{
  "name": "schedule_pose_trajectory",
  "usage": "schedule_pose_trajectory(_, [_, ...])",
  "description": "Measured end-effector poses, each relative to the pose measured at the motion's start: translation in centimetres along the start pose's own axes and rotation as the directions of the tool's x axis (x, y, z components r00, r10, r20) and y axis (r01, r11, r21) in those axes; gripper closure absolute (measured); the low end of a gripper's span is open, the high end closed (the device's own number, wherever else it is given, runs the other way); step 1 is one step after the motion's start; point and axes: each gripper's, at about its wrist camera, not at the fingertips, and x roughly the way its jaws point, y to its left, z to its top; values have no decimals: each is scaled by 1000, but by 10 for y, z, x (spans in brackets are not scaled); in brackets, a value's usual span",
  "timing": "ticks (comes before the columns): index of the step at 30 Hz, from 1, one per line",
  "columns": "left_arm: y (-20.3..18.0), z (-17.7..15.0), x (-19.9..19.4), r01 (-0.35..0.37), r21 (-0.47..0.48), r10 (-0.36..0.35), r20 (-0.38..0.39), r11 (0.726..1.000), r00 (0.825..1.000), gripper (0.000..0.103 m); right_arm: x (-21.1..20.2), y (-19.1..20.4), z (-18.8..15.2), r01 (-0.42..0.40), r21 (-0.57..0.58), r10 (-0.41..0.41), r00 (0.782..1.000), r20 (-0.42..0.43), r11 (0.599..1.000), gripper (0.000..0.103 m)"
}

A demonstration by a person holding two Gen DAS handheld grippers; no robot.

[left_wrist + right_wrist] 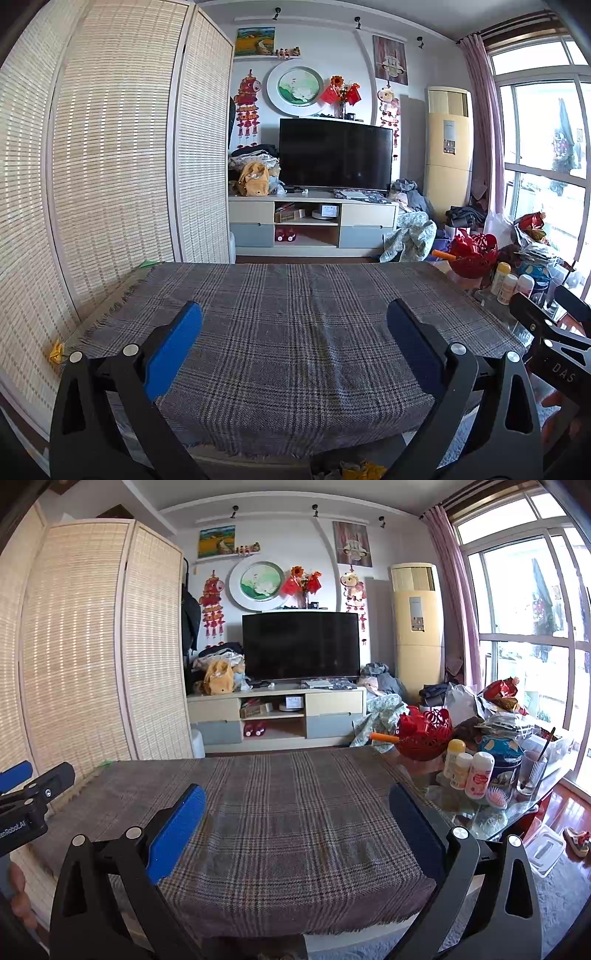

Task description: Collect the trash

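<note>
Both jaws, left gripper (294,345) and right gripper (297,827), stand spread and empty above the grey plaid cloth-covered surface (295,314). Between them nothing lies; crumpled yellow paper scraps (360,472) sit below, likely next, calling for descent.

A plaid cloth (295,332) covers the table (480,821). Far across the room a dark TV (335,155) stands on a low cabinet (312,221), with a yellow backpack (254,179) to its left. A woven screen (110,155) fills the left side. At the table's right, a red basket (424,734) sits near three bottles (467,768) and a glass (531,771).
</note>
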Motion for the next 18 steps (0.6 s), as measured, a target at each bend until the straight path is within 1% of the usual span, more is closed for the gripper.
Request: schedule_pose_trajectory(18, [2, 1, 0, -4, -3, 4, -3, 1000, 1000, 8, 0, 0, -1, -3, -2, 3, 1000, 0, 1000, 3])
